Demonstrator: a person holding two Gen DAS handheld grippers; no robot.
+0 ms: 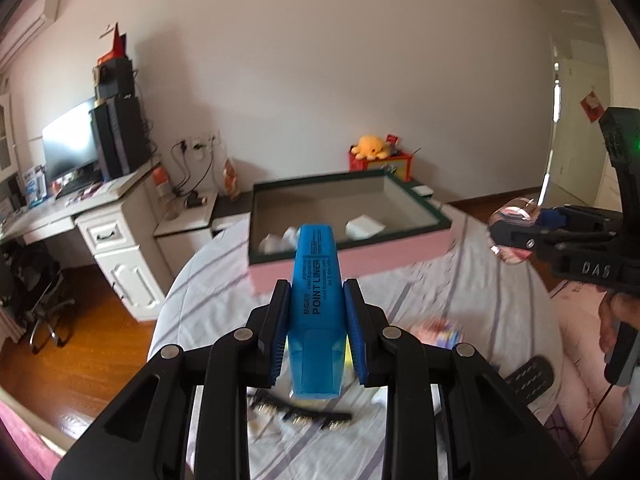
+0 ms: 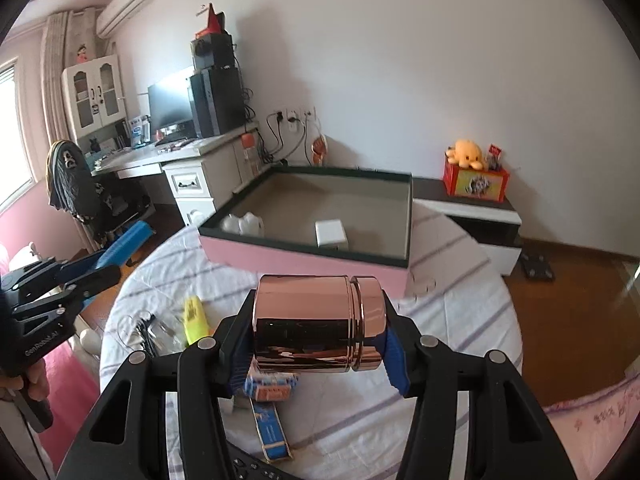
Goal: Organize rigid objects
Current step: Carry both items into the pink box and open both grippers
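Note:
My left gripper (image 1: 316, 308) is shut on a blue highlighter (image 1: 316, 300) marked POINT LINER, held upright above the striped bed. My right gripper (image 2: 316, 336) is shut on a shiny rose-gold jar (image 2: 316, 320) lying sideways between the pads. A pink box with a dark rim (image 1: 424, 246) (image 2: 304, 260) lies ahead on the bed, open, with a white block (image 2: 330, 233) and white rounded pieces (image 2: 243, 223) inside. The right gripper shows at the right of the left wrist view (image 1: 516, 236); the left gripper with the highlighter shows at the left of the right wrist view (image 2: 100, 268).
On the bed lie a yellow highlighter (image 2: 194, 318), a tangle of cable (image 2: 146, 332), a blue card pack (image 2: 272, 416), a black comb (image 1: 304, 416) and a remote (image 1: 530, 376). A white desk (image 2: 188, 160) stands left; a red box with a yellow plush (image 2: 476, 180) sits on a low cabinet.

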